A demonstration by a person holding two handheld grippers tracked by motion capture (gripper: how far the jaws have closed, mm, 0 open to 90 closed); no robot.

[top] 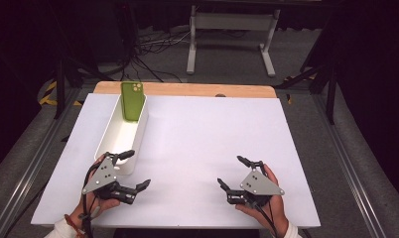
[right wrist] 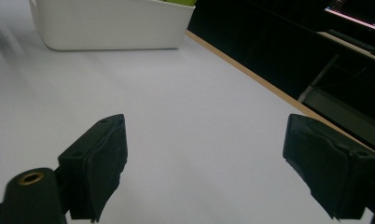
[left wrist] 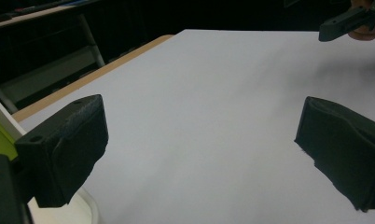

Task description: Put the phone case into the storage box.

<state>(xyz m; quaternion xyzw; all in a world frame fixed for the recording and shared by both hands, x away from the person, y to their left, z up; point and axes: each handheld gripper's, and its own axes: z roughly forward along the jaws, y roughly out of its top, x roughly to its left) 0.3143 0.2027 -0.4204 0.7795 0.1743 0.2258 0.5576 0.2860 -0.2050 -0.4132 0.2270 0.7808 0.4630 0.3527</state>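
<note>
A green phone stands nearly upright in the far end of a long white bin, leaning against its end wall with the camera lenses at the top, well ahead of the left gripper and apart from both tools. The bin lies lengthwise on the white table, its near end just beside the left gripper's upper jaw, which hangs at the bin's near rim without touching the phone. That gripper is spread wide with nothing between its jaws; its own view looks across bare table, with a sliver of the bin's white wall and a patch of green at its left edge. The right gripper rests low over the near side of the table, far off to the side of the bin, its jaws likewise wide apart and holding nothing; in its own view the bin sits some way ahead and to the left. A person's hands grip both tools from the near edge of the table.

By the look of it, the work stands at its opening step: both tools are ready and nothing is grasped yet. The next move would seem to call for the left gripper to travel forward along the bin to its far end, then close on the phone's thin edges near the top, where the bin's walls leave room, and lift it straight up so that it clears the rim.
</note>
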